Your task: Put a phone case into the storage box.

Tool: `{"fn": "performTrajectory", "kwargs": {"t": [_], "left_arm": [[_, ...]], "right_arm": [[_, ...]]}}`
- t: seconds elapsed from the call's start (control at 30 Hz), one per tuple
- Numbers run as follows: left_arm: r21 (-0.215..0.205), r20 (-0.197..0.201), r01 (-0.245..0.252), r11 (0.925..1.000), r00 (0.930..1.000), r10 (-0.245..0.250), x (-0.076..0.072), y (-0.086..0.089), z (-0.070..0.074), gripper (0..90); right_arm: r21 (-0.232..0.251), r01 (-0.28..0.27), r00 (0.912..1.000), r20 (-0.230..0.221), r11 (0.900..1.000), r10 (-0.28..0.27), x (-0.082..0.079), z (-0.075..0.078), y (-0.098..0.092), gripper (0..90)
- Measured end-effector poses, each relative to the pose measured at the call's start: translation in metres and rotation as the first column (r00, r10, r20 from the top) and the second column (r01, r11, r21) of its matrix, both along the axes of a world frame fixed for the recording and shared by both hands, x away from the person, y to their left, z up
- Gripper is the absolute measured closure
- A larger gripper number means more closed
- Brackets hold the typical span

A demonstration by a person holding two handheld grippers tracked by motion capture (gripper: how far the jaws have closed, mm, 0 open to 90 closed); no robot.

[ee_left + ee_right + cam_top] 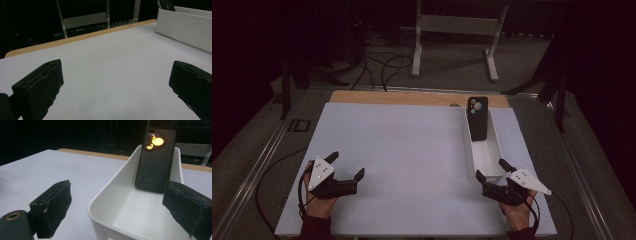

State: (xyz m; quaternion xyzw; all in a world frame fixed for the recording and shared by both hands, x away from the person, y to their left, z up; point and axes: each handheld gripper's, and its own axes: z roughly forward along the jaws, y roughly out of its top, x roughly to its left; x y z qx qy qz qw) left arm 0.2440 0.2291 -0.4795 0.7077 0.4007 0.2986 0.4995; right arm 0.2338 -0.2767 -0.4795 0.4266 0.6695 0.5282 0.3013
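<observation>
Black phone case (155, 162), no readable writing, leans in white bin (105, 202); both grippers' fingers wide.

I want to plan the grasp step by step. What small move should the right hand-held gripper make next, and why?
Probably ease the right hand-held gripper forward along the white bin toward the phone case. Its jaws stand open at the bin's near end, while the case leans upright against the far wall, untouched.

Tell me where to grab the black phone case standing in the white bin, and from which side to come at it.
Grip the phone case by its top end, probably from above: it leans nearly upright on the far wall of the white bin, so only that end clears the rim. The open right gripper sits at the bin's near end, so it is closest.
</observation>
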Motion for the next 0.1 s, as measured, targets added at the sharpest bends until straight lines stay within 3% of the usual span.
{"fn": "performTrajectory", "kwargs": {"t": [0.1], "left_arm": [[0.005, -0.002, -0.004, 1.0000, 1.0000, 0.004, 0.0002, -0.0002, -0.0004, 0.0]], "right_arm": [[0.002, 0.000, 1.0000, 0.006, 1.000, 0.000, -0.0004, 0.0003, -0.0003, 7.9]]}}
